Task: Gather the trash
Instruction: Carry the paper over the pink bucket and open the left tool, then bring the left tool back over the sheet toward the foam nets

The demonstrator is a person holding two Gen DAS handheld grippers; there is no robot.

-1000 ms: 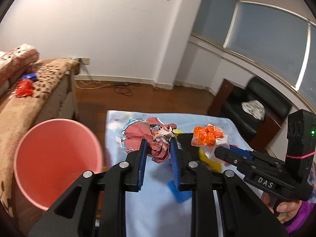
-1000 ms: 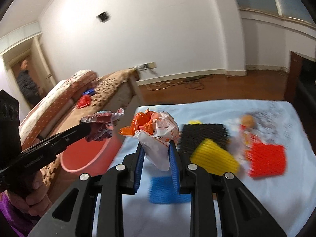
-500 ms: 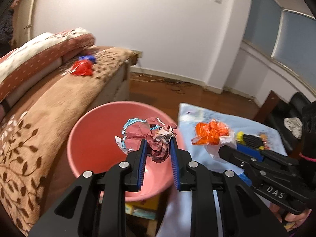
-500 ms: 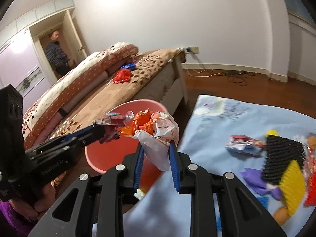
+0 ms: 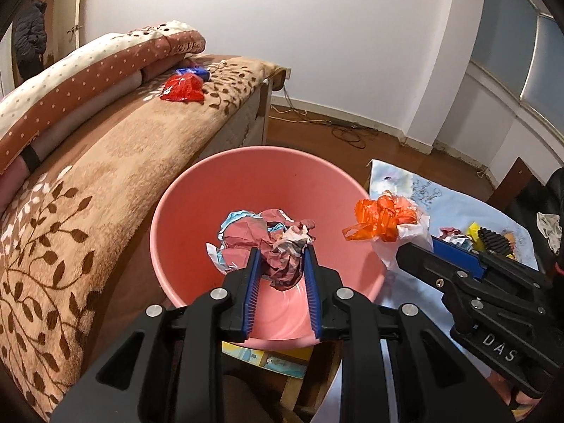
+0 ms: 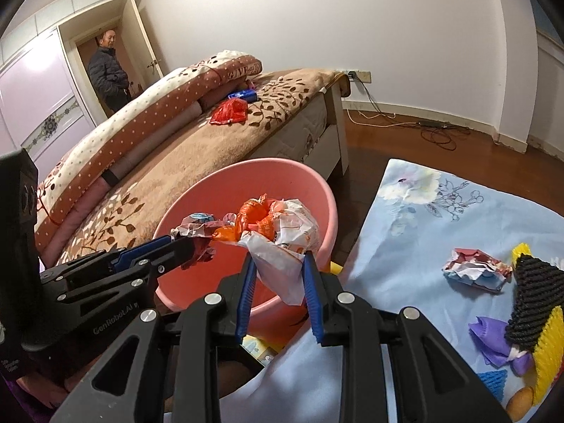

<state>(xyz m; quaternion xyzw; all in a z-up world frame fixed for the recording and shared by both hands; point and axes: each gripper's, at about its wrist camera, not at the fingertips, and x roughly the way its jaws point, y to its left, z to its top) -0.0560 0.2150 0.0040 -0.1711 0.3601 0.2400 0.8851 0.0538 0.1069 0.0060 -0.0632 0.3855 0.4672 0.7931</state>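
The left gripper (image 5: 282, 268) was clamped on a crumpled maroon wrapper (image 5: 271, 243), its blue pads pressed to either side of the wad, which bulged up and forward past the fingertips. Directly beneath and ahead of that gripper sat the pink bucket (image 5: 197, 190), so the wrapper hung over the bucket's open mouth. To that gripper's right, the right gripper (image 6: 276, 271) was closed on a white plastic bag (image 6: 289, 243) stuffed with orange plastic (image 6: 257, 218), the bag's loose tail drooping down between the pads. This bag was held over the near right part of the bucket's rim, close beside the maroon wrapper but whether the two touched could not be told. To the right of the right gripper lay a pale blue floral cloth (image 6: 423, 218) carrying another crumpled wrapper (image 6: 476, 269), a purple wrapper (image 6: 493, 338), and black (image 6: 535, 303) and yellow foam nets (image 6: 550, 352) at the far right edge. Beyond the bucket, to the left of both grippers, stood a bed with a brown leaf-patterned blanket (image 5: 116, 162), a red bag (image 5: 181, 88) lying on it.
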